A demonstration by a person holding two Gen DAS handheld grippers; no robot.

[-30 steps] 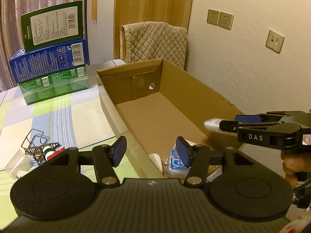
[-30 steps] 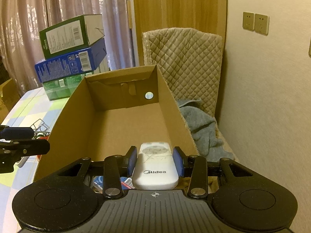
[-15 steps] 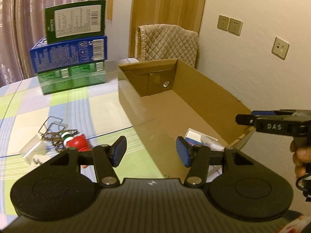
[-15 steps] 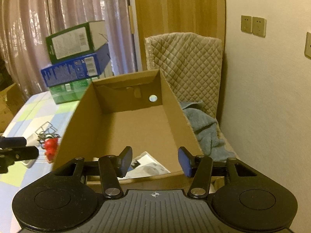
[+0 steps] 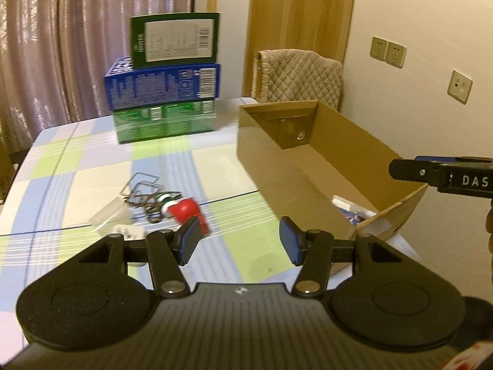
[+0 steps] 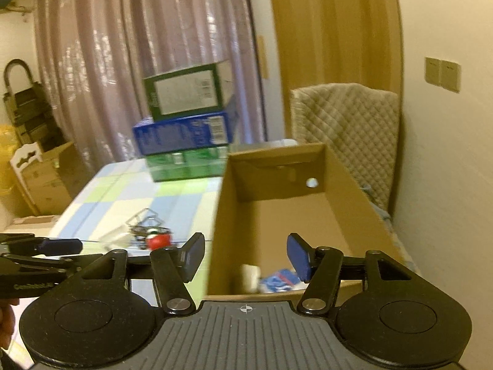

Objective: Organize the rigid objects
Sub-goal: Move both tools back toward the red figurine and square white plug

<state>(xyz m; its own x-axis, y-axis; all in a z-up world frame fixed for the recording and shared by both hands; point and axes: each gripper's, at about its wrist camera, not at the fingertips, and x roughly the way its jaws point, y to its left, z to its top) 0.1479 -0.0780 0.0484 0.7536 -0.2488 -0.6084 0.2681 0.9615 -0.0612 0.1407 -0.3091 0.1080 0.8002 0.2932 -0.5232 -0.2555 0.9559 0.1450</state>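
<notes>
left wrist view: the left gripper (image 5: 238,240) stands part open with nothing between its blue pads (image 5: 189,240), poised over the checked tablecloth (image 5: 77,160). the remaining loose items lie in one cluster just ahead and left of the jaws: a red round-topped object (image 5: 185,209), a tangle of wire clips (image 5: 144,191), a clear plastic piece (image 5: 109,215) and a small white block (image 5: 129,232) close to the left finger. the red object appears hard, smooth and light; judged best taken across its body, as the round top may slip. the wire clips are stiff but thin and interlinked, so lifting one is likely to drag others. the cardboard box (image 5: 363,160) stands open-topped to the right with white and blue items (image 5: 351,208) at its near end. the right gripper (image 5: 409,169) shows side-on beyond the box's near corner; its gap cannot be read here. right wrist view: the right gripper (image 6: 245,257) has just been opening and now stands empty, jaws apart, above the near end of the cardboard box (image 6: 345,166), where a white item (image 6: 249,274) and blue-printed packaging (image 6: 279,279) lie. the box floor beyond is bare, leaving ample room. the left gripper (image 6: 61,243) sits at lower left, near the cluster. stacked cartons (image 6: 185,132) stand well behind, and the box's tall near wall is the edge to clear on any transfer.
</notes>
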